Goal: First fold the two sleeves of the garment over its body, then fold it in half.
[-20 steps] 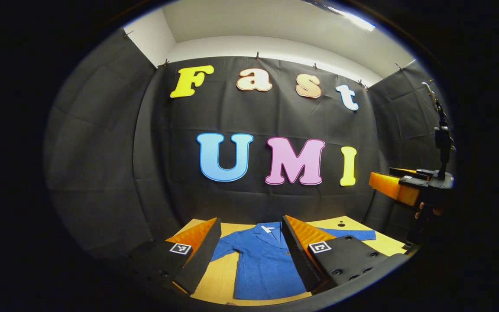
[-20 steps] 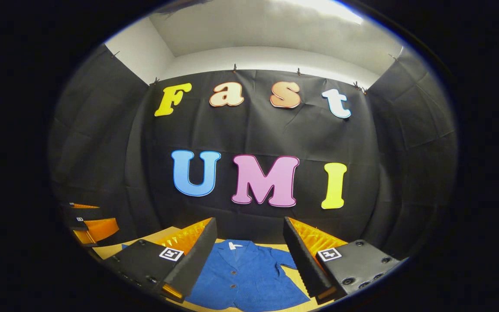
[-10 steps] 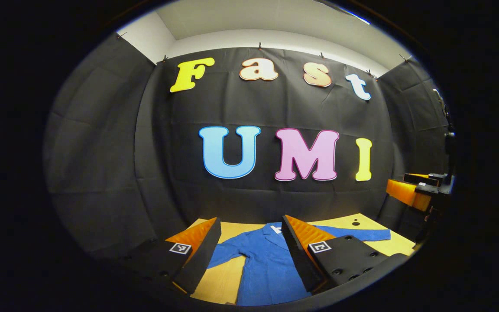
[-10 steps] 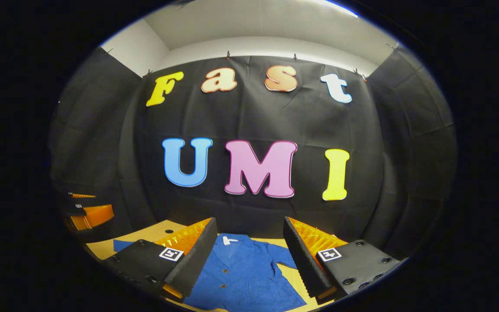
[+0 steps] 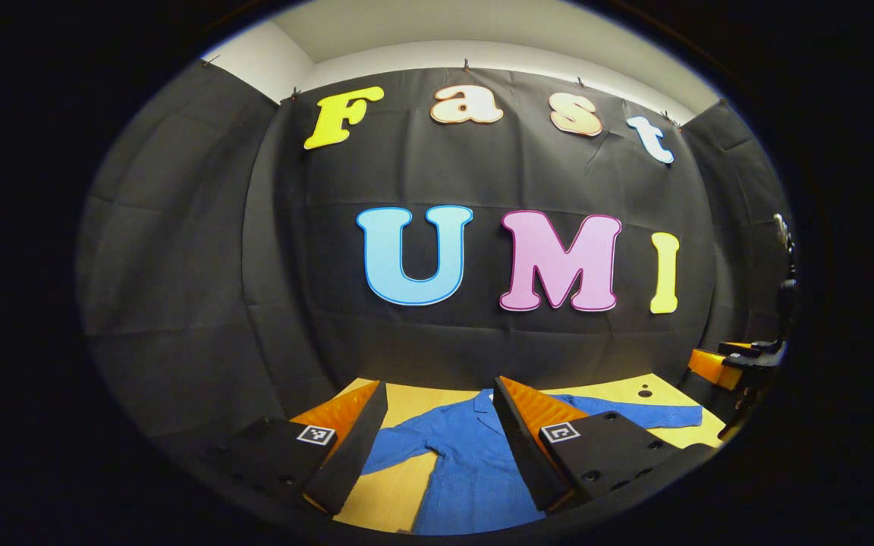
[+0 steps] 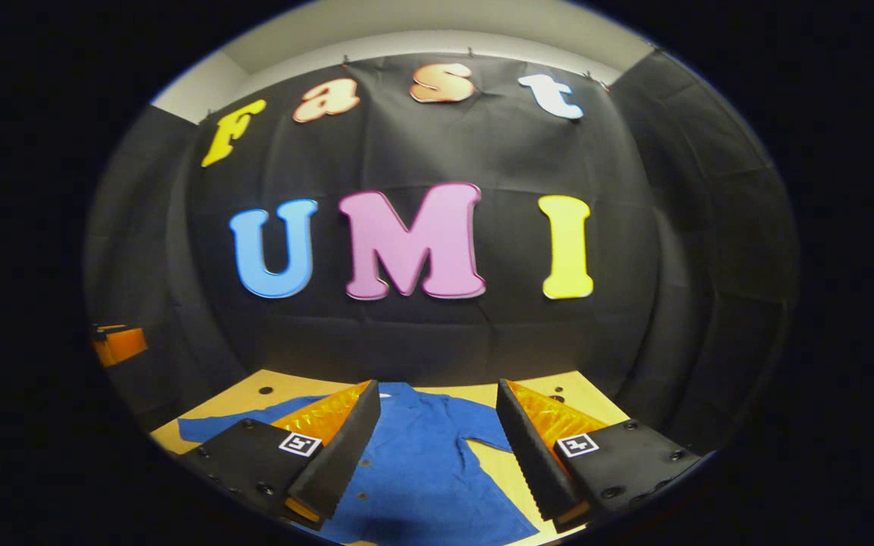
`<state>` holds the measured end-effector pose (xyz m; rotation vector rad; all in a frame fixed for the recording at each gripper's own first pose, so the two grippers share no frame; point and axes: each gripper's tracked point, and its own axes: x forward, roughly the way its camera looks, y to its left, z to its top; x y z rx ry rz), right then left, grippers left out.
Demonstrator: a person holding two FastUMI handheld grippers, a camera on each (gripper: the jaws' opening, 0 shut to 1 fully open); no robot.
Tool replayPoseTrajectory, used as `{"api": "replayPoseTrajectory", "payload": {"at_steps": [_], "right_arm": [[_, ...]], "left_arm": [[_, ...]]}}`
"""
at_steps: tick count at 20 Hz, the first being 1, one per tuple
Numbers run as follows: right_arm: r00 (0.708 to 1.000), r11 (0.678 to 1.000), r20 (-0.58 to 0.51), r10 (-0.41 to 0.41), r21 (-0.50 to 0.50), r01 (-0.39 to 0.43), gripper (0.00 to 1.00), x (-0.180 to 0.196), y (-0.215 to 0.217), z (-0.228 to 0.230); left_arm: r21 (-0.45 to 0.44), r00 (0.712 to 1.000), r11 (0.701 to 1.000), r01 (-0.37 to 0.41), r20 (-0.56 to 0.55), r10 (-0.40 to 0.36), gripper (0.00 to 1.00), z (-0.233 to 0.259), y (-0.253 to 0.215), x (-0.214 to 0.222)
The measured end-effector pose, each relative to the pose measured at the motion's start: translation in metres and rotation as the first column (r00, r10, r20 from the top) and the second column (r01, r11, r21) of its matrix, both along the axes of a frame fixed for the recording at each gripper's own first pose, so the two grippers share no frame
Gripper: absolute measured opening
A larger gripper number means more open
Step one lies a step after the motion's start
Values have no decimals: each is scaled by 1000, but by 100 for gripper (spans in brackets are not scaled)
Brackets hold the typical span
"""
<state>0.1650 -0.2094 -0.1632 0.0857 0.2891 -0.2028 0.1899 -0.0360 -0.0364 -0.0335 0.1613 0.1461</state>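
Observation:
A blue button-up jacket [image 5: 475, 470] lies flat on the wooden table [image 5: 407, 402], collar toward the back wall, both sleeves spread out to the sides. One sleeve [image 5: 634, 413] reaches far right, the other [image 5: 399, 447] lies between my fingers. My left gripper [image 5: 439, 387] hovers open above the jacket's left half. In the right gripper view the jacket [image 6: 422, 455] fills the gap of my right gripper [image 6: 437, 387], which is open above the body and holds nothing. A sleeve [image 6: 232, 421] stretches left there. The right gripper [image 5: 733, 364] shows at the far right edge, the left gripper [image 6: 118, 345] at the far left.
Black cloth walls close the booth behind and on both sides of the table. Small dark holes [image 5: 644, 393] [image 6: 260, 390] mark the tabletop [image 6: 240, 398] near the back corners. Bare wood shows beside the sleeves.
Both views have tipped downward and moved in: the wall has slid up and more of the table and jacket shows. Each gripper has drifted toward the edge of the other's view. Both stay open.

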Motion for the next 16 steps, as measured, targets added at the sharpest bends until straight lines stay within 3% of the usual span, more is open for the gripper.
{"api": "replayPoseTrajectory", "payload": {"at_steps": [4,8,11,13,15,16], "right_arm": [[978,986,-136,-161,26,166,96,11,-93,-69],[911,945,-268,-314,8,327,97,9,-184,-135],[831,894,-373,-413,10,449,96,-3,-241,-186],[756,853,-468,-458,7,522,92,-25,-274,-227],[673,823,-569,-473,-13,567,96,-47,-293,-258],[645,811,-597,-476,-14,585,96,-51,-300,-271]], "left_arm": [[-4,999,1000,-3,-50,3,81,-16,-19,18],[-8,995,1000,12,-96,-13,81,-29,-46,43],[9,990,999,40,-136,-39,81,-35,-67,63],[-2,986,997,74,-151,-73,81,-37,-86,76],[-3,981,994,107,-160,-106,81,-40,-103,87],[4,979,993,122,-166,-119,81,-42,-111,92]]}}
